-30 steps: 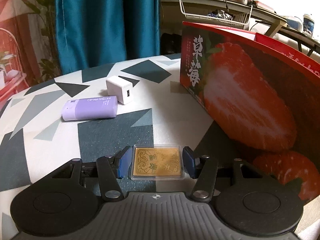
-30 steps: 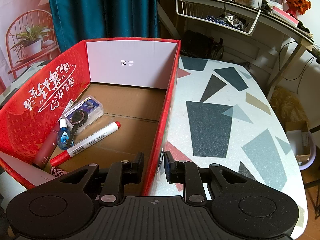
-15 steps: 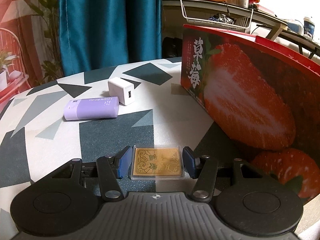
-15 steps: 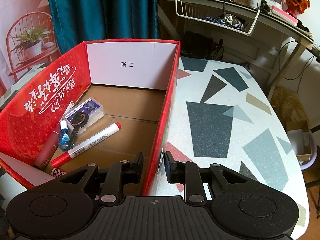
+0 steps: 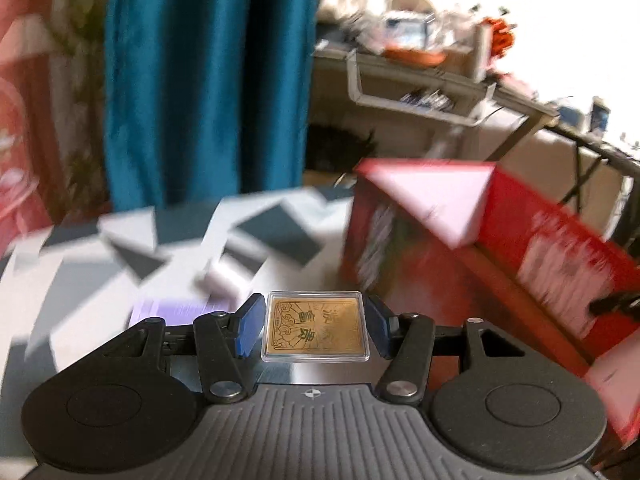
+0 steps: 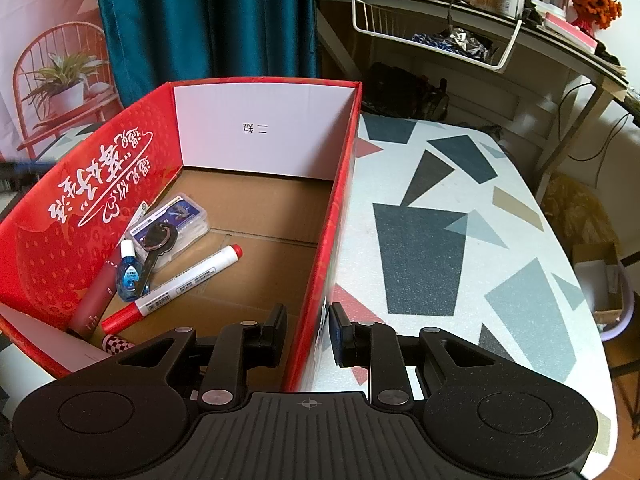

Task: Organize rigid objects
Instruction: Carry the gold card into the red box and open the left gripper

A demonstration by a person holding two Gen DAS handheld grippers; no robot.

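Observation:
My left gripper (image 5: pixel 314 322) is shut on a gold card in a clear case (image 5: pixel 316 330), held flat above the patterned table (image 5: pixel 80 280). The open red strawberry box (image 5: pixel 540 248) stands to its right. On the table beyond the left finger lie a purple power bank (image 5: pixel 176 308) and a white charger (image 5: pixel 228 280), both blurred. My right gripper (image 6: pixel 307 330) is shut on the box's right wall (image 6: pixel 332 240). Inside the box lie a red-capped marker (image 6: pixel 180 284), a small blue dropper bottle (image 6: pixel 128 276), a clear case with a black key on it (image 6: pixel 172 224) and a red tube (image 6: pixel 94 300).
A teal curtain (image 5: pixel 200 80) hangs behind the table. A cluttered desk with a white wire basket (image 6: pixel 432 36) stands at the back right. The table (image 6: pixel 460 220) runs on to the right of the box, its edge curving at the far right.
My left gripper has lifted with the gold card, so the box's open top and inner walls now show in its view. The right gripper has stayed in place on the box wall.

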